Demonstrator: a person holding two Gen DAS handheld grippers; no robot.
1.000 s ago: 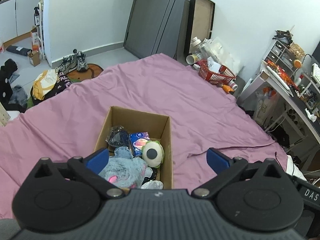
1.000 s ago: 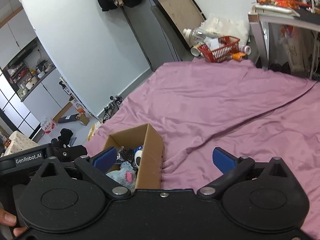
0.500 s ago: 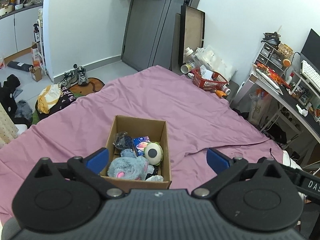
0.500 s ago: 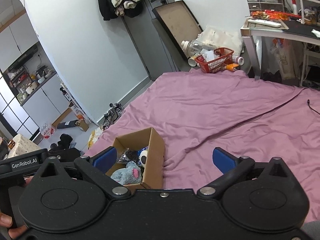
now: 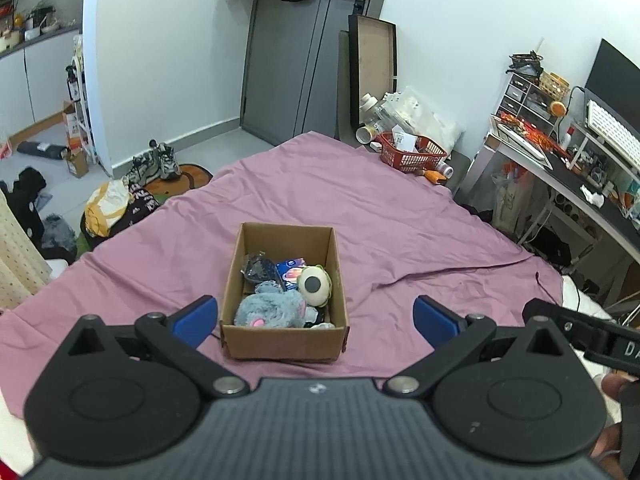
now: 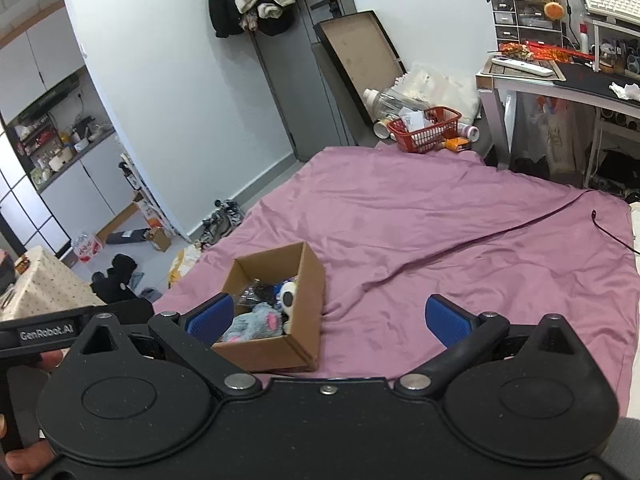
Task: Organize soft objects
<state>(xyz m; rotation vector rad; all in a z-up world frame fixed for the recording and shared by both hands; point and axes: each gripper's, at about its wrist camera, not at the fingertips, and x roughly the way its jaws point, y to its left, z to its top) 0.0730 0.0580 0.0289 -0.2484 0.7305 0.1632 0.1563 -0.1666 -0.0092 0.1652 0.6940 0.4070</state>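
Wrinkled purple bedsheet (image 5: 400,220) under rectangular cardboard box (image 5: 280,342)

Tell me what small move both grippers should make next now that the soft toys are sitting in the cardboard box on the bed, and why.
Probably just ease both away and finish. The cardboard box already holds the grey plush, the round eyeball toy and some small packets, and no soft item shows loose on the purple sheet. The left gripper and right gripper are both open and empty, apart from the box.

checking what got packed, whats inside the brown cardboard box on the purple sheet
Inside the brown cardboard box: a grey plush toy, a round cream-and-green plush, a blue packet, a dark bundle. Anything beneath is hidden.
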